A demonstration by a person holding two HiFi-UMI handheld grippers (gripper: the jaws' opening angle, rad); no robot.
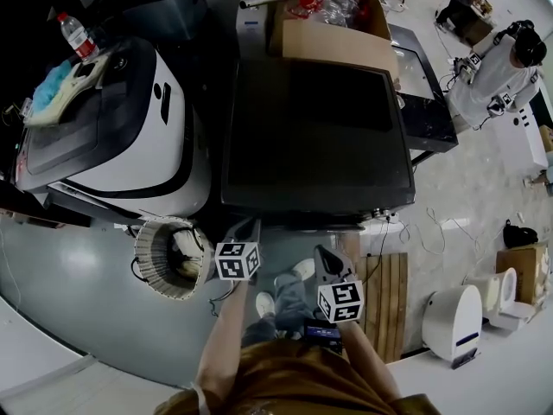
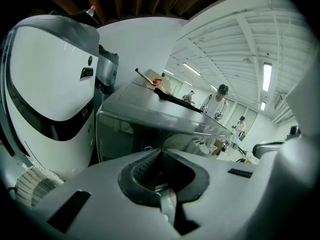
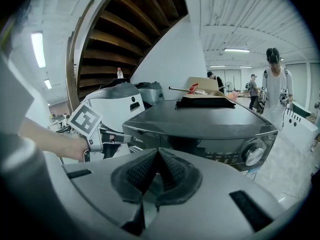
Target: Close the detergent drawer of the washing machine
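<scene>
**Left gripper at the drawer corner, right one waits**

The person stands in front of the dark washing machine (image 1: 315, 137), and both tools are held low before its front edge. The left gripper (image 1: 249, 226) is forward, its tip at the left end of the front panel. That is where the detergent drawer (image 3: 137, 143) sits, beside the logo and far from the round knob (image 3: 254, 155). In its own view the fingers (image 2: 150, 166) of this gripper are pressed together with nothing between them. I think this is on purpose: a closed tip makes one blunt nose that is good for pushing a drawer in.

The right gripper (image 1: 327, 256) hangs a little back and nearer to the person's body. Its fingers (image 3: 172, 171) are also pressed together and hold nothing. One push needs one tool, so it seems only to wait and to look on.

Some things I cannot make out. From above, the machine's top hides its front, so the drawer does not show there. In the right gripper view the left gripper covers a part of the drawer's end, and I cannot tell if the drawer stands out or is already flush, nor if the tip touches it. The left gripper view shows only a glossy corner of the machine.

Behind, a cardboard box (image 1: 333, 24) lies on the machine's top, a white machine (image 1: 130, 137) stands at its left, and another person (image 1: 497, 72) stands well apart at the right.
</scene>
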